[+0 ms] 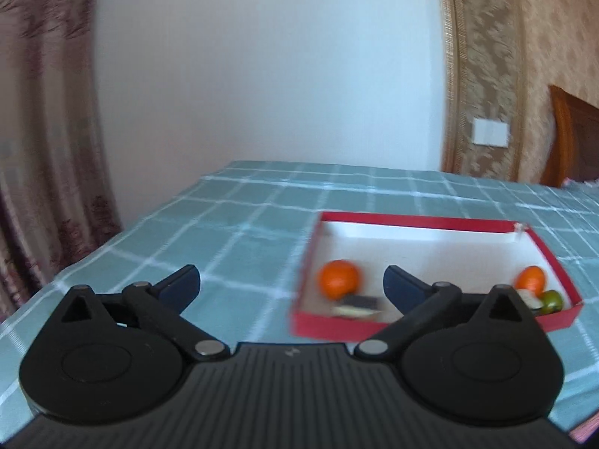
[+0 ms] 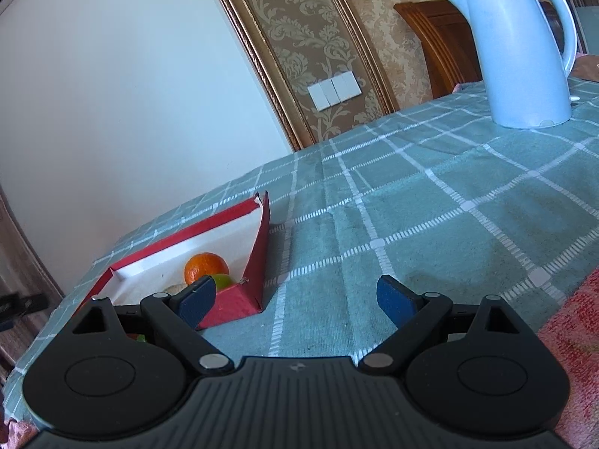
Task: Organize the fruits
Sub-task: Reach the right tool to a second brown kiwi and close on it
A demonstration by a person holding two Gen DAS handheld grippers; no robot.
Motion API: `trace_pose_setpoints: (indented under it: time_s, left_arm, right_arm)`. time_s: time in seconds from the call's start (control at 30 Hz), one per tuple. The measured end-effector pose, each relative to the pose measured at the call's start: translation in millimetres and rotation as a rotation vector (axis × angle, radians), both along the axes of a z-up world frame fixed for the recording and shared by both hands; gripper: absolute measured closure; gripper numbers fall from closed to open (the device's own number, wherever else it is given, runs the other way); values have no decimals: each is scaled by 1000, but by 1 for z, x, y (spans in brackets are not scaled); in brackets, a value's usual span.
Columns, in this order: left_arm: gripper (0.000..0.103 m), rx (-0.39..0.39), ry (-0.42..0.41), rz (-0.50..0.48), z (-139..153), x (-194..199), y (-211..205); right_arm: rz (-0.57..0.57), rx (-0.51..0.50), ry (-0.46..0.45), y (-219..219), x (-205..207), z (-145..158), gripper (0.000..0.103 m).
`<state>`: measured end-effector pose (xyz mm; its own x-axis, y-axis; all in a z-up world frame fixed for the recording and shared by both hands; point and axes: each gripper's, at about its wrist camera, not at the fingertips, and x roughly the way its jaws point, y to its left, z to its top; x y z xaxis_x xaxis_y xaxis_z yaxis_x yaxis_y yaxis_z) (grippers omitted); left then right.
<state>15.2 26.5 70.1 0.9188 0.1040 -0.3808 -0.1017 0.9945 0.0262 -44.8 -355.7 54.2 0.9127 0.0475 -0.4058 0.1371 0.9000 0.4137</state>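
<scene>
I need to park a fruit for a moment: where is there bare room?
Bare cloth lies left of the red box and between it and the kettle. The box's far half is free; its near end is crowded: oranges, a green fruit, some blurred items.

Your left gripper (image 1: 292, 284) is spread wide, its two blue-padded fingers (image 1: 183, 286) splayed toward ten and two o'clock with nothing between them. It sits level, raised a little and pointing straight ahead toward twelve (the view is slightly blurred). Your right gripper (image 2: 295, 301) is just as wide apart, its blue pads (image 2: 395, 299) angled outward in the same way and holding nothing. It is rolled a little, so its view tilts, and it also aims toward twelve o'clock.
</scene>
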Motion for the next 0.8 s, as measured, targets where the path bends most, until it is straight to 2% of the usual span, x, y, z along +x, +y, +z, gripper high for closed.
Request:
trace_pose_setpoints:
  time_s: [0.1, 0.17, 0.23, 0.37, 0.5, 0.6, 0.67, 0.7, 0.73, 0.8]
  left_arm:
    - [0, -42, -8, 75, -11, -6, 32]
    - [0, -78, 22, 122, -20, -4, 52]
    - [0, -118, 50, 143, -29, -2, 66]
    - [0, -180, 93, 134, -40, 2, 79]
    - [0, -196, 98, 104, -43, 0, 79]
    - [0, -197, 78, 85, -45, -5, 79]
    - [0, -194, 81, 67, -46, -5, 78]
    - [0, -193, 85, 59, -46, -4, 78]
    - [0, -194, 90, 53, -46, -3, 78]
    - [0, -200, 97, 48, -47, -2, 78]
  right_arm:
    - [4, -25, -6, 4, 0, 2, 10]
    - [12, -61, -5, 11, -2, 5, 10]
    - [68, -119, -1, 27, -4, 8, 10]
    - [241, -298, -3, 74, -5, 14, 10]
    - [330, -410, 5, 105, -2, 17, 11]
    - [365, -427, 24, 114, 4, 15, 21]
    - [386, -425, 42, 118, 9, 12, 33]
    - [397, -425, 53, 120, 8, 10, 44]
    - [406, -430, 63, 122, 10, 8, 49]
    - [420, -440, 72, 126, 12, 5, 49]
